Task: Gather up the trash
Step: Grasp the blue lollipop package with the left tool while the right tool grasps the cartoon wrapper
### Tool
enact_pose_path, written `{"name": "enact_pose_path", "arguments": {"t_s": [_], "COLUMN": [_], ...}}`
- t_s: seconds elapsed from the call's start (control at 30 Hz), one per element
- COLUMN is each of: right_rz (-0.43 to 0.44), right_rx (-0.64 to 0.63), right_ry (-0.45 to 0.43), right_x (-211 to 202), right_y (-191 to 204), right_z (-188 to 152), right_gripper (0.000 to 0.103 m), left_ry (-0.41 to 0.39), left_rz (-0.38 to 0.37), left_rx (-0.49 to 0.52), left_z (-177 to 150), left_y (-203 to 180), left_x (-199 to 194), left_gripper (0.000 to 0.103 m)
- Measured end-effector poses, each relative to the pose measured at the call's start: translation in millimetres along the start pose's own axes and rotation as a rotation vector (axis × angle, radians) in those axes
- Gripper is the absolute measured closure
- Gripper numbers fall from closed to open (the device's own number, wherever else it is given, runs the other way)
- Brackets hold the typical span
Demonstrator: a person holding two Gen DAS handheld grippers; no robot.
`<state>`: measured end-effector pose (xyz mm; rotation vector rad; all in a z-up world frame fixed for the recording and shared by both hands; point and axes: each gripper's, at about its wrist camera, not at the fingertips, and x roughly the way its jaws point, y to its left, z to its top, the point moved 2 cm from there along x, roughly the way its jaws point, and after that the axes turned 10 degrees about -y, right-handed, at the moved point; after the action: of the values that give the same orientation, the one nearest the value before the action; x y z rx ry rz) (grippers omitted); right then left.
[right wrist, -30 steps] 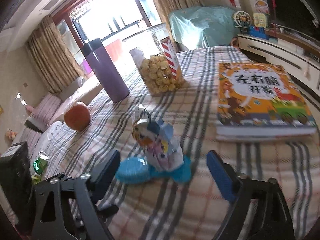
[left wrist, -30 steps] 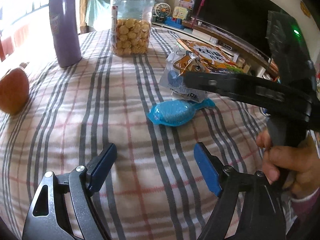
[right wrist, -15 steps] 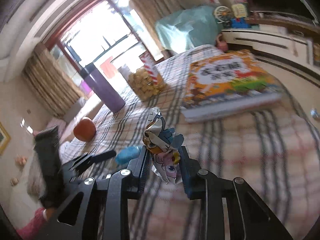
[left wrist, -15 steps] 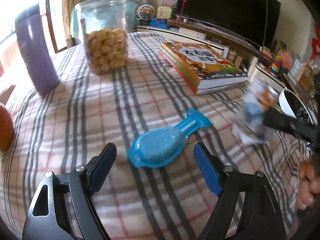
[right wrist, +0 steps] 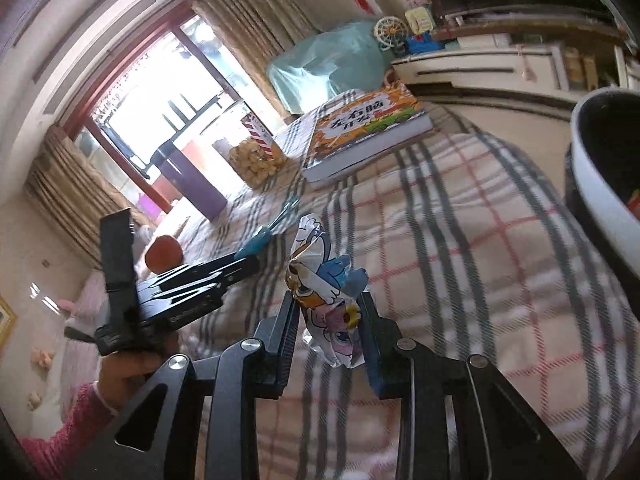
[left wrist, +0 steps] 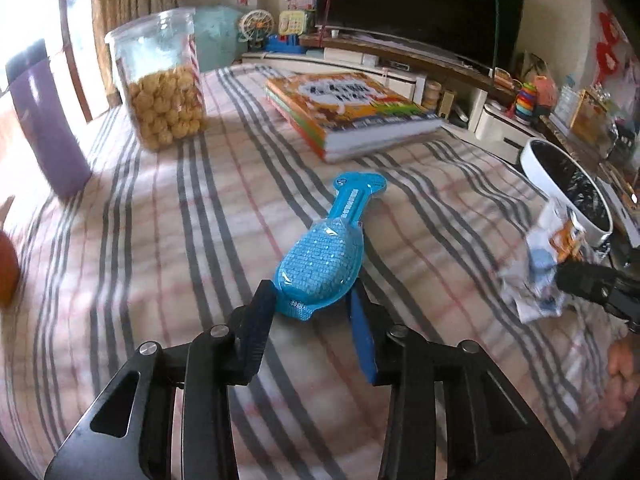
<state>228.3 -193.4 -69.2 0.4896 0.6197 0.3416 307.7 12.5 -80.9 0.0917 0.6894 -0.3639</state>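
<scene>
Left wrist view has the left gripper (left wrist: 314, 312) low centre, jaws just been closing in, now snug against the wide end of the blue plastic packet (left wrist: 322, 270) lying on the plaid cloth (left wrist: 160, 240). Right wrist view: right gripper (right wrist: 330, 320) is clamped on the crumpled cartoon wrapper (right wrist: 326, 296), mid-frame, lifted above the cloth. White bin (right wrist: 600, 184) sits at the right edge, book (right wrist: 368, 128) further up.

Both looking steeply down, close over the plaid tablecloth (left wrist: 168, 248); shared: book (left wrist: 352, 112), cookie jar (right wrist: 256, 160), each other's gripper.
</scene>
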Motion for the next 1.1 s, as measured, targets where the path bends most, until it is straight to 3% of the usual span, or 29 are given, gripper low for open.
{"name": "enact_pose_path", "arguments": {"t_s": [0.17, 0.23, 0.27, 0.5, 0.53, 0.57, 0.63, 0.67, 0.73, 0.8, 0.83, 0.9, 1.1], "right_rz": [-0.056, -0.071, -0.079, -0.045, -0.043, -0.040, -0.038, -0.036, -0.035, -0.035, -0.037, -0.038, -0.038], "right_rx": [-0.133, -0.168, -0.181, -0.119, -0.122, -0.122, -0.114, -0.104, -0.083, -0.071, -0.070, -0.078, -0.122], "right_ry": [-0.040, -0.048, -0.049, -0.028, -0.024, -0.022, -0.023, -0.032, -0.047, -0.055, -0.057, -0.057, -0.044], "right_x": [-11, -13, -14, -17, -18, -19, -21, -24, -27, -28, -28, -28, -27], "right_y": [10, 10, 7, -9, -8, -9, -11, -13, -16, -18, -18, -16, -8], "right_z": [0, -1, -4, -11, -11, -12, -15, -16, -16, -15, -15, -16, -19], "right_gripper": [0.073, 0.073, 0.073, 0.067, 0.062, 0.052, 0.036, 0.031, 0.029, 0.029, 0.029, 0.029, 0.029], "left_ry": [0.012, 0.012, 0.016, -0.007, -0.015, -0.025, -0.041, -0.052, -0.065, -0.068, -0.083, -0.094, -0.063], "left_rz": [-0.027, -0.031, -0.033, 0.014, 0.016, 0.031, 0.063, 0.083, 0.115, 0.147, 0.169, 0.195, 0.259], "left_rx": [-0.142, -0.209, -0.234, -0.276, -0.288, -0.294, -0.303, -0.314, -0.327, -0.322, -0.318, -0.305, -0.242], "left_z": [-25, -37, -42, -61, -63, -65, -66, -67, -63, -59, -55, -48, -33], "left_y": [-15, -21, -25, -49, -48, -47, -42, -39, -34, -30, -28, -26, -21], "left_x": [-32, -45, -49, -61, -63, -67, -70, -73, -75, -73, -72, -67, -34], "left_gripper": [0.069, 0.089, 0.094, 0.093, 0.093, 0.091, 0.077, 0.063, 0.056, 0.037, 0.034, 0.028, 0.028]}}
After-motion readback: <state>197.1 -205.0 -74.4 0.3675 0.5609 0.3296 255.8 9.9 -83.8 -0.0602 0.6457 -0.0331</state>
